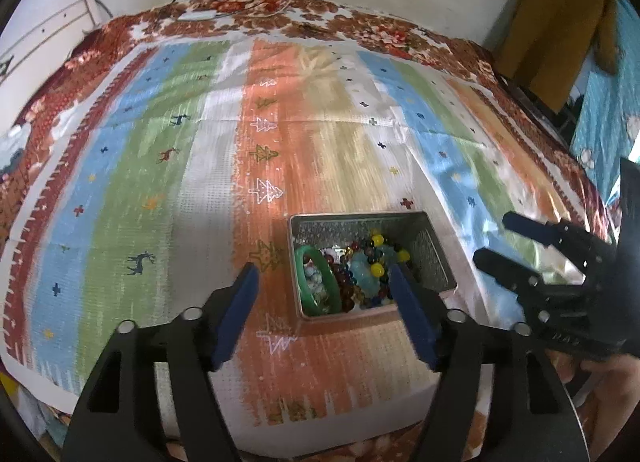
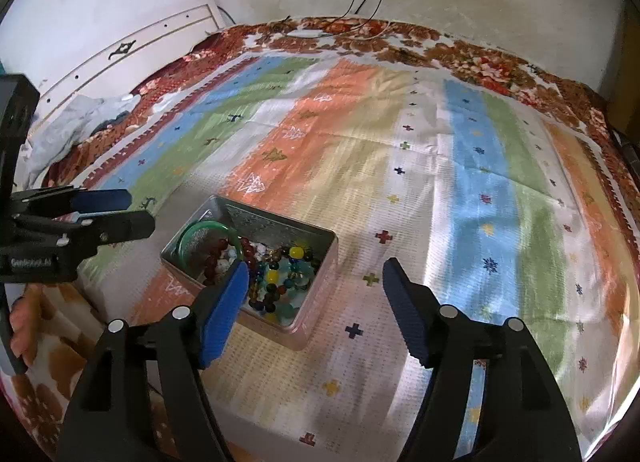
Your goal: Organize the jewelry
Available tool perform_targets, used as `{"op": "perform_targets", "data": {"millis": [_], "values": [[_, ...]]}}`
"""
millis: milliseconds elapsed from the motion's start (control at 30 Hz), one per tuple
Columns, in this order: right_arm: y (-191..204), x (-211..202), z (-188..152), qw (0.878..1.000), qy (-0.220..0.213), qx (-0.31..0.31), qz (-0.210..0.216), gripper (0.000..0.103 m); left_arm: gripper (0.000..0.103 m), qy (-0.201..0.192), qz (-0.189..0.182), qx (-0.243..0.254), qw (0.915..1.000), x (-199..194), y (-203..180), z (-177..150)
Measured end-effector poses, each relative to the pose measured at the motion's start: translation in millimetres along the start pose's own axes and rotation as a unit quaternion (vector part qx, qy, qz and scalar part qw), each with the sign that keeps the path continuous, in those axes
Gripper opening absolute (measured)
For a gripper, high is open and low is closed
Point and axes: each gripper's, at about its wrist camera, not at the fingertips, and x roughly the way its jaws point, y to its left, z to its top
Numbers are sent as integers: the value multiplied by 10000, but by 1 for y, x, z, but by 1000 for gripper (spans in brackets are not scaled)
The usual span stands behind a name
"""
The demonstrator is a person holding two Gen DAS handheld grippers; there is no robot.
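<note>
A: Starting on our left, our left gripper (image 1: 324,286) hangs above the near left corner of the metal tin (image 1: 434,252), jaws spread wide and holding nothing. The tin sits on the striped cloth (image 1: 160,182) near the front edge of the bed, and all the jewelry is inside it.

B: Agreed. What worries us is the tangle: the green bangle (image 1: 320,282) leans against the left wall, with the bead strands (image 2: 276,274) heaped beside it. If we pinch a strand carelessly, we judge it could drag neighbours out or tip the light tin.

A: And round beads may slip from the pads.

B: As for direction, from the left camera the tin's long axis runs roughly away from us; the bangle stands on edge along that same line.

A: Further right, our right gripper (image 2: 316,306) is also wide apart and empty, hovering over the tin's near right side.
</note>
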Motion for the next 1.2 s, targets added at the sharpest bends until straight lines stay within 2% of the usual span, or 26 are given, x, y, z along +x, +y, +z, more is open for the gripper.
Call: {"op": "perform_targets", "data": {"millis": [233, 467, 533, 667, 933, 1200], "values": [[-10, -16, -12, 9988, -158, 385, 260, 81, 94, -264, 90, 322, 9991, -13, -11, -12], [-7, -27, -20, 9988, -417, 220, 93, 90, 97, -462, 191, 603, 9969, -22, -22, -23], [-6, -30, -23, 9987, -451, 207, 150, 95, 97, -491, 184, 610, 9968, -24, -23, -26], [-5, -34, -29, 9978, -454, 274, 397, 96, 97, -586, 287, 697, 9954, -30, -29, -34], [-2, -51, -43, 9959, -746, 306, 414, 96, 97, -764, 225, 583, 9951, -44, -29, -48], [-3, -61, -49, 9935, -988, 293, 485, 96, 97, -930, 386, 498, 9937, -48, -28, -53]]}}
